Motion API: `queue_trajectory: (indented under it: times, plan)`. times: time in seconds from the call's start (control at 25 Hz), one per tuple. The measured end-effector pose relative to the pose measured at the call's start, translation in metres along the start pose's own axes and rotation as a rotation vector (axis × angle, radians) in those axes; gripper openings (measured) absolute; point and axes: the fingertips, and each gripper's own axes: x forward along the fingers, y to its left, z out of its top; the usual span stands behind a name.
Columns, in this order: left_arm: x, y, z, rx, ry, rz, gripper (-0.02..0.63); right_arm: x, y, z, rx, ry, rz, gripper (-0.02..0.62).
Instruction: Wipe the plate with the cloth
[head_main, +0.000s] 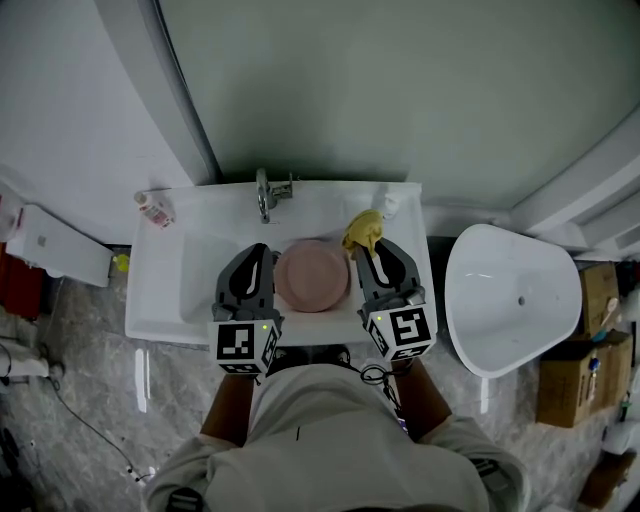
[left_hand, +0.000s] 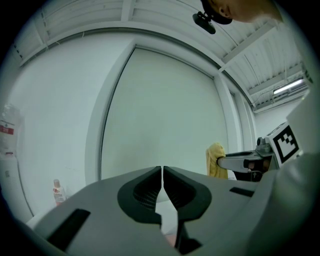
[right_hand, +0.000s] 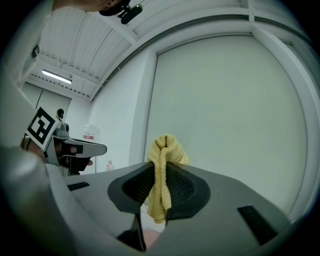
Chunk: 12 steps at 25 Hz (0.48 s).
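A round pink plate (head_main: 312, 275) lies in the white sink (head_main: 160, 290), between my two grippers. My left gripper (head_main: 258, 250) is at the plate's left edge; in the left gripper view its jaws (left_hand: 162, 170) are shut tip to tip with nothing seen between them. My right gripper (head_main: 362, 248) is at the plate's right edge, shut on a yellow cloth (head_main: 364, 229). In the right gripper view the cloth (right_hand: 162, 150) is pinched between the jaws, bunched above them and hanging below. Both grippers point up toward the pale wall.
A faucet (head_main: 265, 193) stands at the sink's back rim, with a small bottle (head_main: 155, 210) at its back left corner. A white toilet bowl (head_main: 510, 295) sits to the right, cardboard boxes (head_main: 585, 340) beyond it, and a white box (head_main: 60, 245) to the left.
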Motion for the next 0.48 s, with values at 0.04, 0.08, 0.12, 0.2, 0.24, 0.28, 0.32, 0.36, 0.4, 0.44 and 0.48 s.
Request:
queue_trajectory:
  times: [0.04,0.08,0.12,0.2,0.24,0.28,0.32,0.36,0.4,0.44,0.48]
  plan:
    - [0.0006,0.0002,-0.0005,0.004,0.003,-0.001,0.028,-0.0002,-0.0004,0.0006,-0.003,-0.002,-0.001,0.071]
    - [0.0012,0.0005,-0.0013,0.008,0.007,-0.003,0.028,-0.0004,-0.0008,0.0010,-0.006,-0.004,-0.004,0.069]
    - [0.0017,0.0009,-0.0024,0.010,0.010,-0.004,0.029,-0.0006,-0.0014,0.0009,-0.008,-0.006,-0.008,0.069]
    - [0.0019,0.0010,-0.0043,0.006,0.013,-0.006,0.028,-0.0007,-0.0030,0.0001,-0.014,-0.006,-0.016,0.069]
    - [0.0016,0.0007,-0.0052,0.004,0.015,-0.005,0.029,-0.0006,-0.0036,-0.0005,-0.017,-0.004,-0.018,0.069]
    - [0.0011,0.0002,-0.0060,0.003,0.017,-0.005,0.028,-0.0004,-0.0040,-0.0009,-0.019,-0.003,-0.019,0.069]
    - [0.0007,-0.0002,-0.0067,0.004,0.019,-0.004,0.029,-0.0002,-0.0042,-0.0011,-0.020,-0.002,-0.019,0.069]
    - [0.0005,-0.0006,-0.0073,0.005,0.021,-0.003,0.028,-0.0001,-0.0042,-0.0010,-0.021,-0.001,-0.018,0.069]
    - [0.0004,-0.0007,-0.0076,0.004,0.022,-0.003,0.029,-0.0001,-0.0041,-0.0009,-0.022,-0.002,-0.018,0.069]
    - [0.0006,-0.0006,-0.0078,0.004,0.023,-0.003,0.028,-0.0001,-0.0040,-0.0007,-0.023,-0.003,-0.018,0.069]
    - [0.0009,-0.0004,-0.0079,0.004,0.022,-0.003,0.029,0.0000,-0.0041,-0.0005,-0.023,-0.004,-0.019,0.069]
